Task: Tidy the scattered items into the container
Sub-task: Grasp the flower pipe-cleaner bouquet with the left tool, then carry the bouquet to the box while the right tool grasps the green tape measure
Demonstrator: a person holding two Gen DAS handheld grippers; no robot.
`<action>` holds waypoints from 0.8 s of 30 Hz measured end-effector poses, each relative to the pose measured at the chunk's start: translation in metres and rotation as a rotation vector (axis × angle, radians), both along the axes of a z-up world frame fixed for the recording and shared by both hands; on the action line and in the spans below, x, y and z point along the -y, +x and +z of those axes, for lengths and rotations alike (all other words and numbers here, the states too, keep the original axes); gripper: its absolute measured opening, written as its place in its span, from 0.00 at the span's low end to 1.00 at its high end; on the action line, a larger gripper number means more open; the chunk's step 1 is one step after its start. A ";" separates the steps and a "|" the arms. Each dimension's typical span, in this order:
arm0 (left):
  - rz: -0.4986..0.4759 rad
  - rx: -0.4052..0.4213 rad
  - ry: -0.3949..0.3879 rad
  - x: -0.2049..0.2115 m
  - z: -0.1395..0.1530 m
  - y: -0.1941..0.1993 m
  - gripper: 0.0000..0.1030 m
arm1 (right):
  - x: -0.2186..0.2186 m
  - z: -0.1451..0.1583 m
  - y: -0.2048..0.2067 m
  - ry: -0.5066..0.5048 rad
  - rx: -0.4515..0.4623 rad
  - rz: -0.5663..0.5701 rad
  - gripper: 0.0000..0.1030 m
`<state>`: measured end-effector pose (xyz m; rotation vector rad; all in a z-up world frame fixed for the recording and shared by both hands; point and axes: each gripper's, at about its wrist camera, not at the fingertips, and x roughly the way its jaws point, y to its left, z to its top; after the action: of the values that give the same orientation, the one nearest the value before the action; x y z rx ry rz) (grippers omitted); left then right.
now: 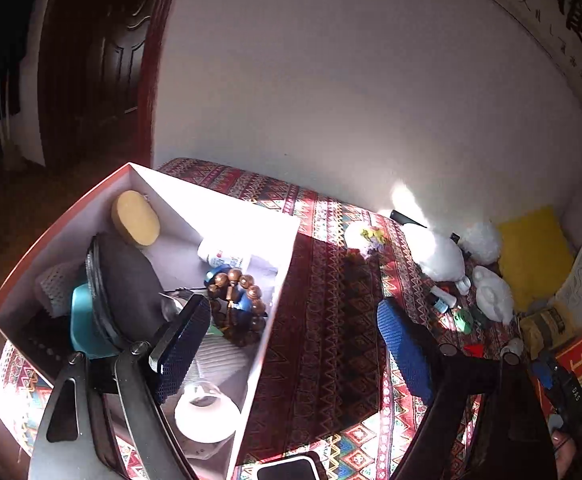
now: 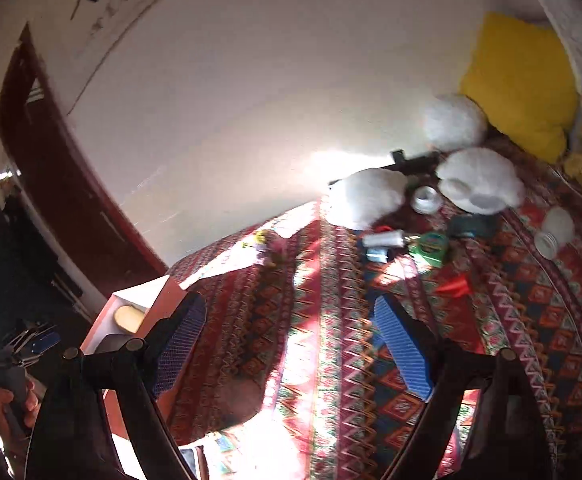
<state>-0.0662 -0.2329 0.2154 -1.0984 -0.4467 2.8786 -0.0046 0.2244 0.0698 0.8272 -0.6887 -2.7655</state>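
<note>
Both claws are apart and empty: the left claw (image 1: 291, 344) hovers over the box (image 1: 275, 280) at left; the right claw (image 2: 291, 344) faces scattered items (image 2: 411, 240) lying far right on the patterned cloth (image 2: 331, 320).

Bed (image 2: 331, 340) draped in a red patterned cover, bearing an open cardboard box (image 1: 267, 300), white plush pieces (image 2: 365, 196), green tape roll (image 2: 431, 246) and yellow cushion (image 2: 519, 84).
</note>
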 end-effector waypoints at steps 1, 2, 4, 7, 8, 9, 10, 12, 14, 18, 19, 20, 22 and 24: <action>-0.025 0.017 -0.017 -0.023 -0.008 -0.011 0.83 | -0.019 -0.015 -0.001 -0.012 0.034 -0.044 0.84; -0.047 0.028 -0.033 -0.046 -0.015 -0.024 0.83 | -0.035 -0.026 -0.005 -0.030 0.074 -0.086 0.84; -0.080 0.035 -0.088 -0.090 -0.031 -0.054 0.83 | -0.068 -0.038 -0.014 -0.096 0.101 -0.114 0.84; -0.125 0.051 -0.232 -0.151 -0.058 -0.114 0.83 | -0.093 -0.037 -0.022 -0.151 0.083 -0.102 0.84; -0.138 0.067 -0.278 -0.165 -0.070 -0.138 0.83 | -0.098 -0.035 -0.024 -0.154 0.072 -0.092 0.84; -0.144 0.096 -0.318 -0.178 -0.083 -0.163 0.83 | -0.101 -0.033 -0.024 -0.154 0.064 -0.083 0.84; -0.141 0.126 -0.348 -0.186 -0.096 -0.187 0.83 | -0.102 -0.032 -0.021 -0.154 0.062 -0.074 0.84; -0.096 0.171 -0.370 -0.191 -0.118 -0.230 0.83 | -0.109 -0.038 -0.025 -0.163 0.080 -0.064 0.84; -0.034 0.197 -0.339 -0.189 -0.134 -0.266 0.83 | -0.118 -0.047 -0.028 -0.180 0.106 -0.056 0.84; 0.026 0.246 -0.311 -0.192 -0.158 -0.322 0.83 | -0.129 -0.060 -0.036 -0.192 0.145 -0.026 0.85; 0.032 0.256 -0.322 -0.195 -0.161 -0.332 0.83 | -0.129 -0.063 -0.038 -0.186 0.157 -0.019 0.85; 0.039 0.265 -0.323 -0.196 -0.166 -0.340 0.81 | -0.130 -0.065 -0.039 -0.182 0.168 -0.013 0.85; 0.054 0.290 -0.282 -0.193 -0.171 -0.351 0.61 | -0.130 -0.069 -0.041 -0.177 0.182 0.001 0.85; 0.056 0.294 -0.276 -0.194 -0.167 -0.347 0.57 | -0.130 -0.070 -0.042 -0.164 0.188 0.000 0.85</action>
<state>-0.4135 -0.0384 0.0480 -1.5863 -0.0850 2.8970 -0.0465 0.3540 -0.0006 1.0583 -0.9338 -2.6102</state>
